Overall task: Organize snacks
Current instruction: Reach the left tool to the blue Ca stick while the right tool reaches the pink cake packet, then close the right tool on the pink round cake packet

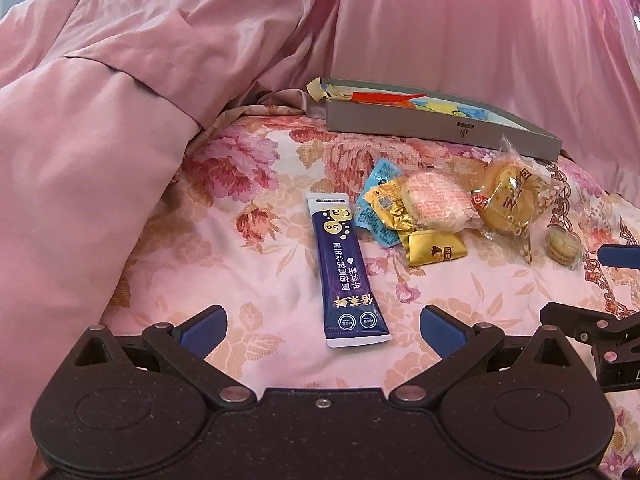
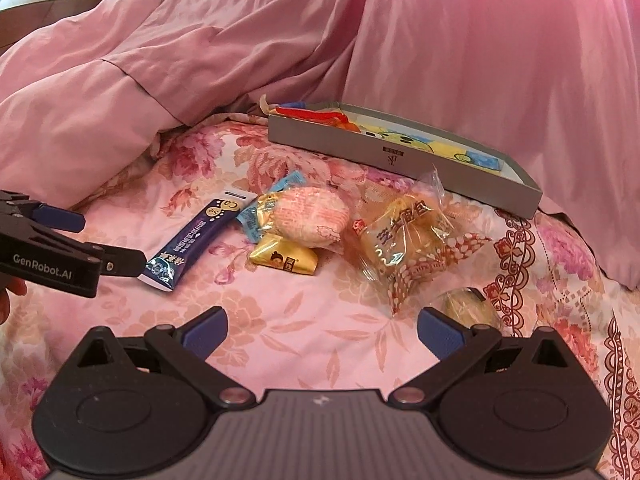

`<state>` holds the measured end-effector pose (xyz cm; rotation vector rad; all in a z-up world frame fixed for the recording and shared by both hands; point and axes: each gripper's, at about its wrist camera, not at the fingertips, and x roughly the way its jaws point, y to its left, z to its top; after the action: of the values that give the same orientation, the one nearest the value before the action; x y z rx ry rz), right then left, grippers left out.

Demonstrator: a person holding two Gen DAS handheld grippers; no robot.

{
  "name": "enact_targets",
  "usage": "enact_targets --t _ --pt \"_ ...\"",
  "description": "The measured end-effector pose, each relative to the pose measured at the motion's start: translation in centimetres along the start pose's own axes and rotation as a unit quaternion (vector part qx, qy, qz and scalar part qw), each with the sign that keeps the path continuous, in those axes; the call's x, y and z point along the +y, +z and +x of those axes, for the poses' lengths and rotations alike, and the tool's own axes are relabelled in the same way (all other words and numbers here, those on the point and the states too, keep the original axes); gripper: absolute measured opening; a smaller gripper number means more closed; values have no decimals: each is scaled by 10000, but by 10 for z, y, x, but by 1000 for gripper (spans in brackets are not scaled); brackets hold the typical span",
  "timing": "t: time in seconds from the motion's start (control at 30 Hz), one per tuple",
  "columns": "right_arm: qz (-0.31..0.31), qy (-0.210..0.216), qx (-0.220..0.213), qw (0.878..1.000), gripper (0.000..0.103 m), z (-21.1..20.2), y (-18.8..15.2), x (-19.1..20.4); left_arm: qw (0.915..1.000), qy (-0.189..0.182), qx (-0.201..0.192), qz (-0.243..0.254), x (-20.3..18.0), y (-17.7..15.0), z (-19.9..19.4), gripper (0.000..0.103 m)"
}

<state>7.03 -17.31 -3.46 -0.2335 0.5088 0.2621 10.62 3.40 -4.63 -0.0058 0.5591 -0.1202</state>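
Task judged early: a few coloured packets (red, yellow, blue) already lie inside the shallow grey box (image 2: pixel 404 156), upper centre of the right wrist view, while most snacks are loose on the bedspread in front of it. Loose items, left to right in the left wrist view: dark blue stick sachet (image 1: pixel 347 276) lying lengthwise at frame centre; light blue packet (image 1: pixel 376 208) partly under a gold wrapper; pink round cake (image 1: pixel 438 200) on top of the pile; small yellow candy packet (image 1: pixel 436 252) just below it; clear-bagged bun (image 1: pixel 508 204) to the right, near the box's front wall; small round biscuit (image 1: pixel 564 246) at right edge, apart from the rest. Left gripper (image 1: pixel 322 330): jaws spread wide, empty, hovering low with the sachet's near end between its fingers but not touched. Right gripper (image 2: pixel 322 330): also wide and empty, low over bare cloth, the bun just beyond it, biscuit beside its right finger. Remaining: six loose items, by this count, still to go into the box. Surface: soft floral bedspread (image 1: pixel 248 264), pink and cream, wrinkled, so it likely gives under pressure. A rumpled pink quilt (image 1: pixel 120 120) fills the upper left and rear. Little else of the room is visible.
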Motion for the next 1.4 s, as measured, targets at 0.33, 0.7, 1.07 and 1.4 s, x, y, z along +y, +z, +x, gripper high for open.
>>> enact_targets --t 0.33,0.7,1.07,1.4 --pt "86 -18 151 9998 103 14 3 -2 9999 -18 59 97 4 -1 13 102" --pt "2 -54 223 9997 103 29 11 -3 9998 -120 66 131 1 -1 29 102" --pt "59 26 178 9998 103 50 39 -19 9983 -325 39 492 -11 12 62 102" --pt "-289 776 28 9966 103 92 88 -6 9974 -547 155 451 -1 22 80 100"
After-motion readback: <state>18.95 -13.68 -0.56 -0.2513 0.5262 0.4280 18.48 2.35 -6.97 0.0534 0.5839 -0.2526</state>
